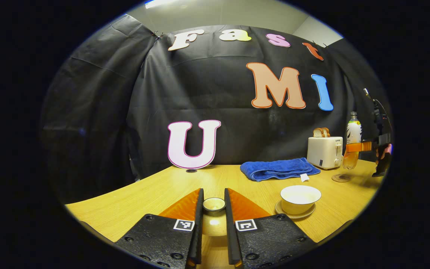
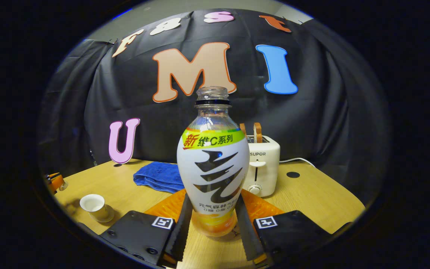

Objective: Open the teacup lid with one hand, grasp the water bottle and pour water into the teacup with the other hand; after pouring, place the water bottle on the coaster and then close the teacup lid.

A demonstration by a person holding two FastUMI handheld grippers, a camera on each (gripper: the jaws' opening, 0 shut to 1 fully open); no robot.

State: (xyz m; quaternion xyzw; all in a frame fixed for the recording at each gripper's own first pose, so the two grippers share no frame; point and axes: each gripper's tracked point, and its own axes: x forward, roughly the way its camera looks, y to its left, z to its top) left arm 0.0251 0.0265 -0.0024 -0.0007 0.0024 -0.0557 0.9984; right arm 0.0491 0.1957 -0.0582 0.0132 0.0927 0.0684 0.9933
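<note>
Wooden tabletop spreads under my left gripper view, where my left gripper pinches the teacup lid, lifted off; the teacup sits open on its saucer, and farther off the water bottle hangs just above the coaster. My right gripper view has my right gripper clamped on the upright, uncapped bottle. I judge setting it down and re-lidding are left; whether pouring is done, I cannot tell.
</note>
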